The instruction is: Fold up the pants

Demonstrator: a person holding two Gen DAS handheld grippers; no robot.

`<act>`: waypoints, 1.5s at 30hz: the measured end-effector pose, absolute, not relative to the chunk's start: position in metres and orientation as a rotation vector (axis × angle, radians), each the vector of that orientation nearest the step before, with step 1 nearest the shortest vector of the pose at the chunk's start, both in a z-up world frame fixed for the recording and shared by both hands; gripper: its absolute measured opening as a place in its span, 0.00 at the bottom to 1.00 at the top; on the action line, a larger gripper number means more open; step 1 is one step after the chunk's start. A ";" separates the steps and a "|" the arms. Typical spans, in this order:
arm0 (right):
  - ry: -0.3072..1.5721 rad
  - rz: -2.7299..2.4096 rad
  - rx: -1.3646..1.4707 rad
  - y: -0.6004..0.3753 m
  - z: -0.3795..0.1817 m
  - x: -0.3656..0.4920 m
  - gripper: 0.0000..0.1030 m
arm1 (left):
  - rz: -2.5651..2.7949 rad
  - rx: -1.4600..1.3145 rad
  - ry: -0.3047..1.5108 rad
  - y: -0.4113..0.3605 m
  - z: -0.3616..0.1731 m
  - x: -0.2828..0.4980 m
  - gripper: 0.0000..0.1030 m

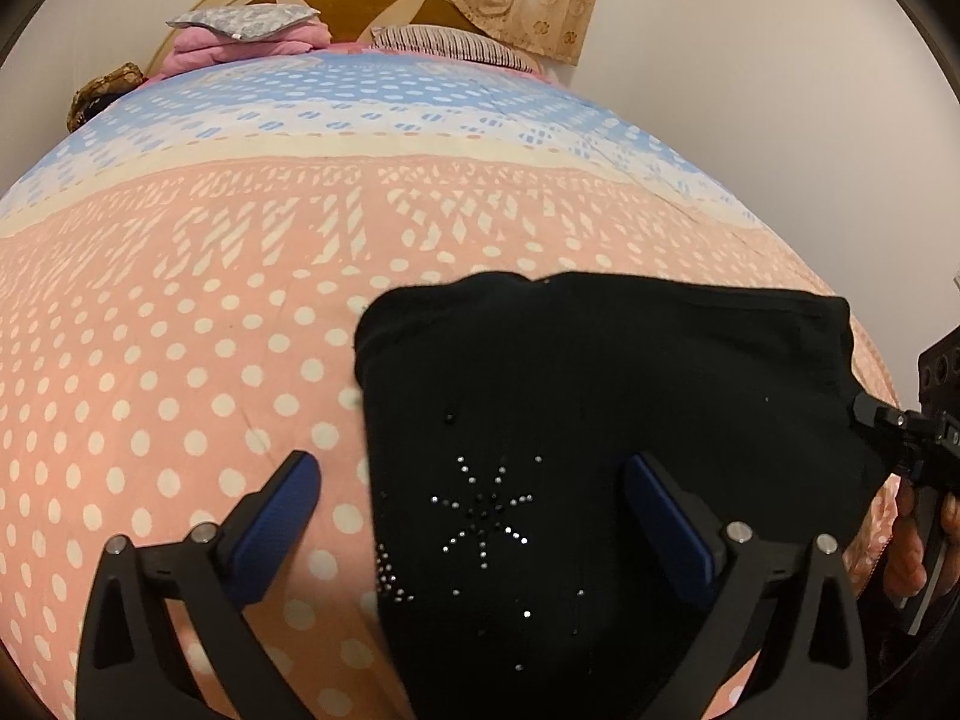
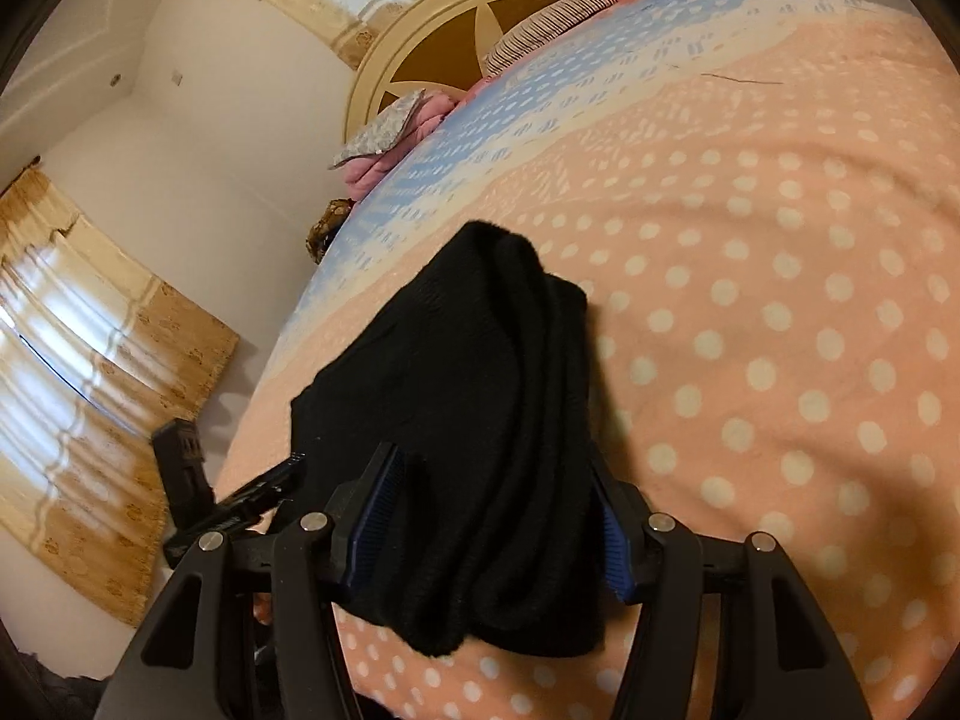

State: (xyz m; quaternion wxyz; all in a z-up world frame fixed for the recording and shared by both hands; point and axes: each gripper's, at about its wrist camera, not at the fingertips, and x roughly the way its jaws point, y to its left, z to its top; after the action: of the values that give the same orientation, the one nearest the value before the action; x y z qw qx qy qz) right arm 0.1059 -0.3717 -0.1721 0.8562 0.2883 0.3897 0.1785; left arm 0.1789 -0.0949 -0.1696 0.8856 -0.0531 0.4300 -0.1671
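Observation:
Black pants with a rhinestone star lie folded on the pink dotted bedsheet. My left gripper hovers over their near left edge, open wide. One finger is above the sheet and the other above the cloth, and nothing is pinched. In the right wrist view the pants form a thick bundle that fills the gap between the blue pads. My right gripper is shut on that bundle. In the left wrist view it shows at the pants' right corner, with a person's hand on its handle.
The bed runs back to a round wooden headboard with a grey-and-pink pillow pile and a striped pillow. Yellow curtains hang on the wall past the bed's edge. A brown bag sits at the far left corner.

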 end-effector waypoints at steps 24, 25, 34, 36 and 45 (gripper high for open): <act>0.666 0.451 0.528 -0.335 -0.117 0.099 0.26 | -0.484 -0.246 0.777 -0.062 -0.132 0.162 0.12; 0.667 0.461 0.522 -0.329 -0.114 0.104 0.26 | -0.477 -0.246 0.759 -0.057 -0.125 0.160 0.12; 0.727 0.644 0.450 -0.226 -0.089 0.212 0.25 | -0.284 -0.226 0.662 0.040 -0.088 0.168 0.12; 0.752 0.688 0.443 -0.193 -0.091 0.241 0.25 | -0.217 -0.230 0.651 0.070 -0.088 0.169 0.12; 0.898 0.783 0.368 -0.056 -0.134 0.325 0.25 | 0.009 -0.261 0.669 0.160 -0.123 0.177 0.12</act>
State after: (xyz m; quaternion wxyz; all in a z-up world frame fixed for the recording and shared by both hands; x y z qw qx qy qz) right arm 0.3251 -0.0555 -0.1341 0.8118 0.1723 0.4204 0.3667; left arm 0.1768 0.1597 -0.1230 0.9363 -0.1279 0.3271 0.0046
